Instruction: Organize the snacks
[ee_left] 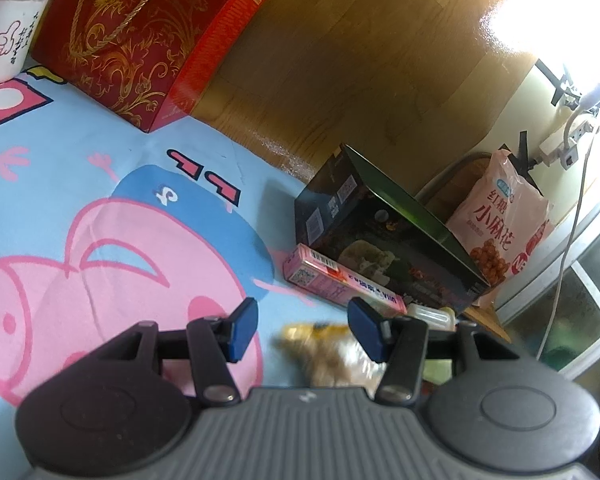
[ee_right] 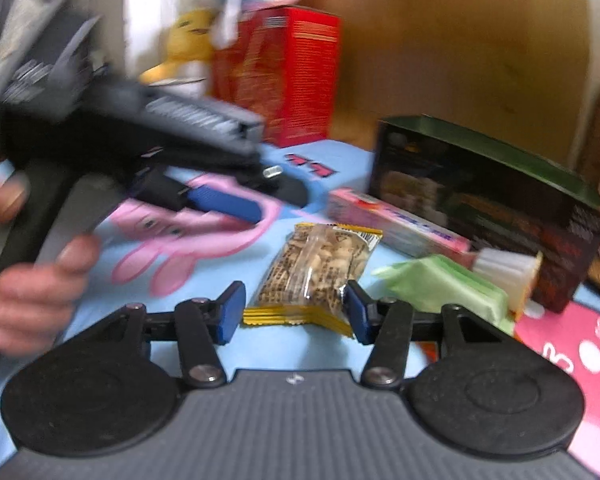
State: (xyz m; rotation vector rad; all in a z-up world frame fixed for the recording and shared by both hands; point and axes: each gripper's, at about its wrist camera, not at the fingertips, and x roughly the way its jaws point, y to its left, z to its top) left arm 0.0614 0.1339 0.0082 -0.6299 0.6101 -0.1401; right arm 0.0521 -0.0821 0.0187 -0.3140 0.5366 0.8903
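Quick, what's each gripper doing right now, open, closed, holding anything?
Left gripper: open, empty, above the cartoon blanket.
Right gripper: open around the yellow-edged snack packet, not gripping it.

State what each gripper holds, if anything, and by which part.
Nothing is held. The right gripper straddles the snack packet near its yellow end seal, unclamped; the left gripper is empty.

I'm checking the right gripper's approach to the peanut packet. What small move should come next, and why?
Probably ease the right gripper forward and close. The peanut packet lies flat on the blue cloth with only its near end between the jaws, and the left pad looks clear of it.
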